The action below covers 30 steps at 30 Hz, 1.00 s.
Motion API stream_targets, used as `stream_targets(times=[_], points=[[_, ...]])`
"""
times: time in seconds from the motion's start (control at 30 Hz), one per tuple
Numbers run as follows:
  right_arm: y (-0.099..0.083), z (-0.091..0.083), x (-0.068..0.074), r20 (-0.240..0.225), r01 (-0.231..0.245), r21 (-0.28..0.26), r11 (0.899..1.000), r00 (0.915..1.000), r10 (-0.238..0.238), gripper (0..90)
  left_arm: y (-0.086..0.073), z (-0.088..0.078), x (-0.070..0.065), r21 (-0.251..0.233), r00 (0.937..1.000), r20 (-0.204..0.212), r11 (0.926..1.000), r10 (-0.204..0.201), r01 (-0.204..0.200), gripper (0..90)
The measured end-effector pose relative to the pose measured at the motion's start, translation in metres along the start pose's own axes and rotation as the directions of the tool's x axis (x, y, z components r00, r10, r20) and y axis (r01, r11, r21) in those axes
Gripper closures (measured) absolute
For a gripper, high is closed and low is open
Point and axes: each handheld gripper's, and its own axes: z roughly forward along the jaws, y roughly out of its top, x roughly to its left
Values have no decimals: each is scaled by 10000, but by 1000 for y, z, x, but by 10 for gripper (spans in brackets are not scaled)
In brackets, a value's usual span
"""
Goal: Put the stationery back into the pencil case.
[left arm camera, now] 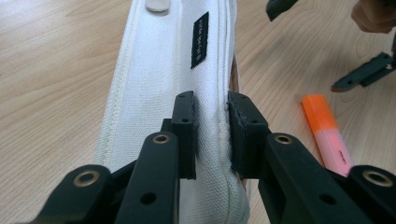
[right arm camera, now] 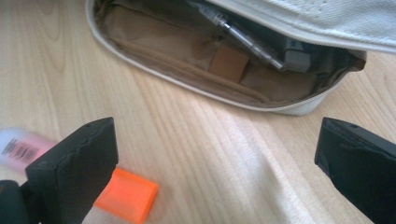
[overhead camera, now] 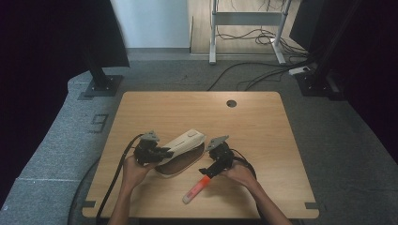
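Pencil case [overhead camera: 180, 151], cream canvas with a brown lining, lies near the middle of the wooden surface [overhead camera: 263, 136], its upper flap raised so the mouth faces the person's right side. Left tool [overhead camera: 162, 152] is pinching the zip-edge seam of that flap and holding it up; in the left gripper view the two pads press the white fabric [left arm camera: 205, 140] from both sides.

Right tool [overhead camera: 206, 171] hangs over the orange highlighter [overhead camera: 195, 189]. Its jaws stand spread wide with nothing between them; in the right gripper view the highlighter's orange cap [right arm camera: 126, 195] lies flat on the wood beside one jaw, clear of the pads. The highlighter lies on the surface just in front of the case mouth, near but not touching it, pointing from the person's edge toward the case.

Inside the case, the right gripper view shows a pen [right arm camera: 243, 35] and a grey block-shaped item [right arm camera: 296, 59] in the lining; the rest of the contents is in shadow.

Progress, as I judge it: the case is unzipped and propped open, and the highlighter is out on the wood with no grip on it. Whether it is on its way in or out the pictures do not settle. Left to do either way: handle the remaining items, then let the flap down and close the zip.
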Motion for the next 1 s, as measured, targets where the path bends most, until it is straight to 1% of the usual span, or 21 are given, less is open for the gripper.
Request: stream_targets(times=[0.2, 0.3, 0.47, 0.63, 0.7, 0.77, 0.83, 0.9, 0.93, 1.0], points=[[-6, -5, 11, -136, 206, -74, 9998, 9997, -207, 6, 0, 0, 0, 8, 10000, -9, 10000, 11, -11, 737], [-9, -6, 17, -255, 282, -82, 9996, 9993, -284, 16, 0, 0, 0, 10, 10000, -10, 10000, 23, -23, 736], [-14, -7, 28, -534, 574, -54, 9983, 9969, -576, 33, 0, -1, 0, 19, 10000, 13, 10000, 39, -39, 735], [-20, -7, 35, -679, 717, -27, 9974, 9951, -718, 70, 0, -1, 0, 33, 10000, 25, 10000, 53, -53, 733], [-23, -6, 38, -871, 861, -55, 9963, 9925, -863, 93, 0, 0, 0, 36, 10000, 38, 10000, 55, -55, 732], [-24, -5, 41, -931, 971, -17, 9953, 9909, -969, 102, 0, 0, 0, 35, 10000, 53, 10000, 61, -61, 732], [-25, -3, 44, -1106, 1086, 30, 9941, 9880, -1076, 121, 0, 0, 0, 42, 10000, 55, 10000, 57, -58, 731], [-25, -1, 46, -1117, 1211, 73, 9926, 9865, -1195, 126, 0, 0, 0, 58, 10000, 58, 10000, 66, -66, 731], [-25, -1, 47, -1227, 1255, 98, 9920, 9848, -1233, 127, 0, 0, 0, 62, 10000, 62, 10000, 66, -67, 731], [-25, 1, 50, -1287, 1340, 126, 9909, 9830, -1313, 130, 0, 0, 0, 66, 9999, 69, 10000, 74, -75, 730]])
